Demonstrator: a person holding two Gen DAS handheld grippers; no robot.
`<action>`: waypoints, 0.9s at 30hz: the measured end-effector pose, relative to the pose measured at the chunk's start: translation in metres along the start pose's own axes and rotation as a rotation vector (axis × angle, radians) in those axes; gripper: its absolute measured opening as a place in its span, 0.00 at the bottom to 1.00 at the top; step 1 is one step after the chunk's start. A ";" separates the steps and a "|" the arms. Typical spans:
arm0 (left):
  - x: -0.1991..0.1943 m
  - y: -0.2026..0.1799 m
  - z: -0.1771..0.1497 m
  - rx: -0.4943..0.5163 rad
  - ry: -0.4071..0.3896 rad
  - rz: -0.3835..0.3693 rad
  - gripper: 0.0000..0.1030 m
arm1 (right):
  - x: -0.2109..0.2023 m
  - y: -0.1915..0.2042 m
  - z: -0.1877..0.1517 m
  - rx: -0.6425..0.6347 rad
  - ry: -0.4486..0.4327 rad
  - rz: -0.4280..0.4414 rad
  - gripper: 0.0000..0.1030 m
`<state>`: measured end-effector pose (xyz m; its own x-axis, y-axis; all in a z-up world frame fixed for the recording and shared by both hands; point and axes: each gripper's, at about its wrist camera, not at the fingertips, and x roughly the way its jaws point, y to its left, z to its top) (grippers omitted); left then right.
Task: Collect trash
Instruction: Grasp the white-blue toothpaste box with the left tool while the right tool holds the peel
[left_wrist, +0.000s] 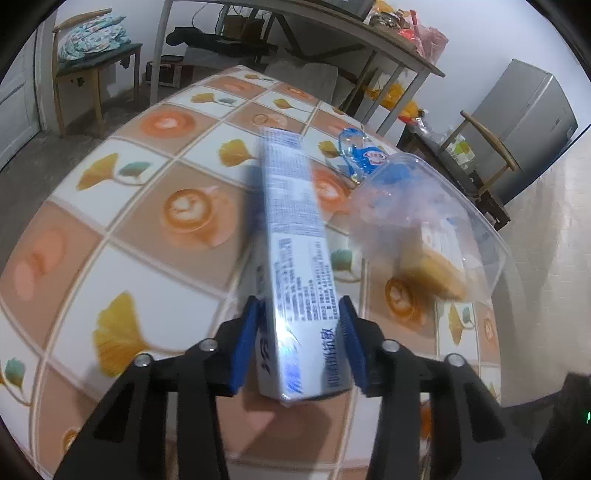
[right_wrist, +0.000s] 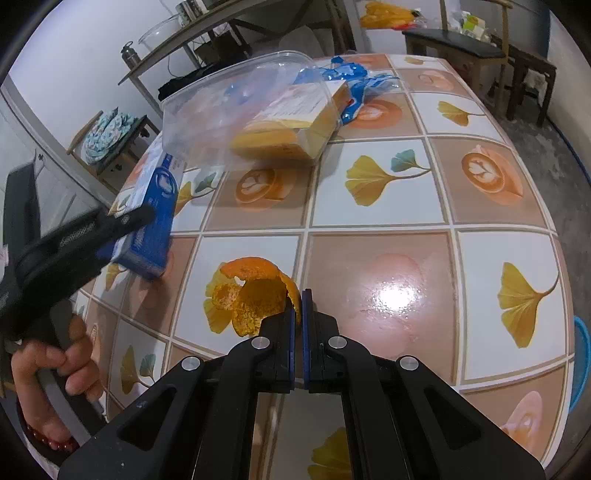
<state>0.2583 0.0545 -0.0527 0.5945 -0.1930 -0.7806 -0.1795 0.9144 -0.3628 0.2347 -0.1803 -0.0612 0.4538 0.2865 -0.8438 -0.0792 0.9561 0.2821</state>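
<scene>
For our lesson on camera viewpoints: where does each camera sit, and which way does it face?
Left wrist: on the left hand-held gripper, looking down its fingers at a blue-and-white box between its blue pads.
Right wrist: on the right hand-held gripper, shut on orange peel; the person's hand shows.
Shared: the box, clear plastic container and tiled table.

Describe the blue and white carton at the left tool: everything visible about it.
The carton is a long, narrow cardboard box, glossy white with small print on one face and dark blue on another. It stands tilted on its near end on the tiled table, between the left tool's blue pads, which flank its lower end, beside the clear plastic container.
</scene>
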 end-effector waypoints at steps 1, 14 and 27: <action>-0.005 0.004 -0.003 -0.001 0.001 -0.003 0.38 | -0.001 -0.001 -0.001 0.004 -0.001 0.003 0.01; -0.086 0.053 -0.084 0.050 0.038 -0.032 0.37 | -0.020 -0.006 -0.031 0.008 0.002 0.048 0.01; -0.103 0.052 -0.116 0.084 0.134 -0.059 0.50 | -0.031 -0.002 -0.055 -0.028 0.032 0.054 0.02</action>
<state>0.0964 0.0808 -0.0500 0.4908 -0.2875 -0.8225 -0.0780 0.9257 -0.3702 0.1724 -0.1881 -0.0608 0.4199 0.3392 -0.8418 -0.1277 0.9404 0.3152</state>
